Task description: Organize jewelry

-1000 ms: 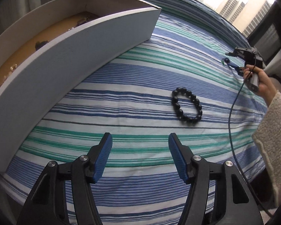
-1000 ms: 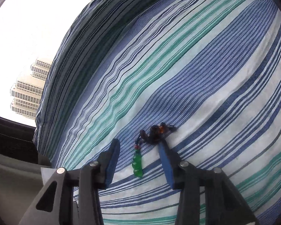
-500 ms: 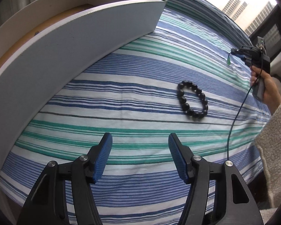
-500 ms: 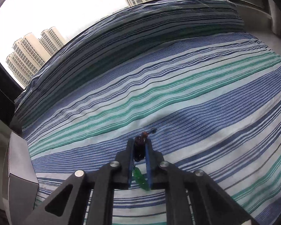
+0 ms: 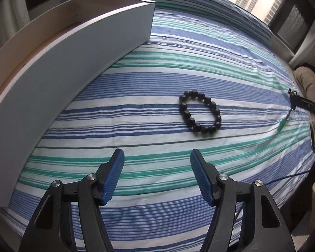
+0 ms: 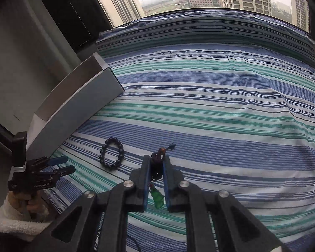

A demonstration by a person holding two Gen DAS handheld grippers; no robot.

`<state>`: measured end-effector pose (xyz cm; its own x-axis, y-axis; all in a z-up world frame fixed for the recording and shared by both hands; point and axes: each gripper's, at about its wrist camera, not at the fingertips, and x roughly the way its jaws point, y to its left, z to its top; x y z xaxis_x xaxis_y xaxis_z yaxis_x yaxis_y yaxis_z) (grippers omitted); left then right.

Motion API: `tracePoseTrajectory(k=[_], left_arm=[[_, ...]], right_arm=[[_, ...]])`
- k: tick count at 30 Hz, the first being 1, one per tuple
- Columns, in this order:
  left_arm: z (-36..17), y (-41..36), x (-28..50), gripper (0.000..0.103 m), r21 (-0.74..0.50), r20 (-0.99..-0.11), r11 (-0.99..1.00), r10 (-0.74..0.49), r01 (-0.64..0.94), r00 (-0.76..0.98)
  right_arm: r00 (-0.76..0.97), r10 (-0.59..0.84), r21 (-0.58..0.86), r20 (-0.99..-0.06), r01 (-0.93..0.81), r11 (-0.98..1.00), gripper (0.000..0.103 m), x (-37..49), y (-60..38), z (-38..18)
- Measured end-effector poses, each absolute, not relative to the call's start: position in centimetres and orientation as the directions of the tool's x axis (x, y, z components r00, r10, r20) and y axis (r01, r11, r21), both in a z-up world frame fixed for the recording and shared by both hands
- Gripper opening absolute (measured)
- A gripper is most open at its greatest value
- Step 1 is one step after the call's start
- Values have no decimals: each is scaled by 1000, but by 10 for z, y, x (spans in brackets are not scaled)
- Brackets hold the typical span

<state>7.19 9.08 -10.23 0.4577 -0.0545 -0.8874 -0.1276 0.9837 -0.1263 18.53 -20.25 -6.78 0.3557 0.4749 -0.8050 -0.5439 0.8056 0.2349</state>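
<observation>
Pinching the green pendant cord (image 6: pixel 156 168) above the striped bed (image 6: pixel 231 109), right tool (image 6: pixel 156 163) needed a steady carry over the box (image 6: pixel 82 103) wall; left tool (image 5: pixel 155 159) sat spread near the black bracelet (image 5: pixel 200 112).

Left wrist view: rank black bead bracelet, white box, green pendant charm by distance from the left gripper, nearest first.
From the left gripper:
1. Black bead bracelet, just ahead on the striped bedsheet, slightly right.
2. White box, to the left; its near wall runs alongside, so this is close to the bracelet's rank.
3. Green pendant charm, far right, hanging from the right gripper.
</observation>
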Motion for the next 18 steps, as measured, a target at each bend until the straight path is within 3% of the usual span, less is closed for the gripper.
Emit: tracePoseTrajectory(k=[7, 11, 18], left_arm=[[-102, 92, 69, 69, -52, -890, 988, 20, -146, 455], [-100, 95, 65, 72, -25, -886, 988, 49, -152, 461], [-107, 99, 73, 75, -98, -889, 984, -19, -150, 458]], right_arm=[[399, 334, 60, -854, -562, 825, 14, 147, -176, -115], [383, 363, 120, -849, -531, 839, 41, 144, -179, -116], [436, 402, 178, -805, -469, 865, 42, 126, -213, -88]])
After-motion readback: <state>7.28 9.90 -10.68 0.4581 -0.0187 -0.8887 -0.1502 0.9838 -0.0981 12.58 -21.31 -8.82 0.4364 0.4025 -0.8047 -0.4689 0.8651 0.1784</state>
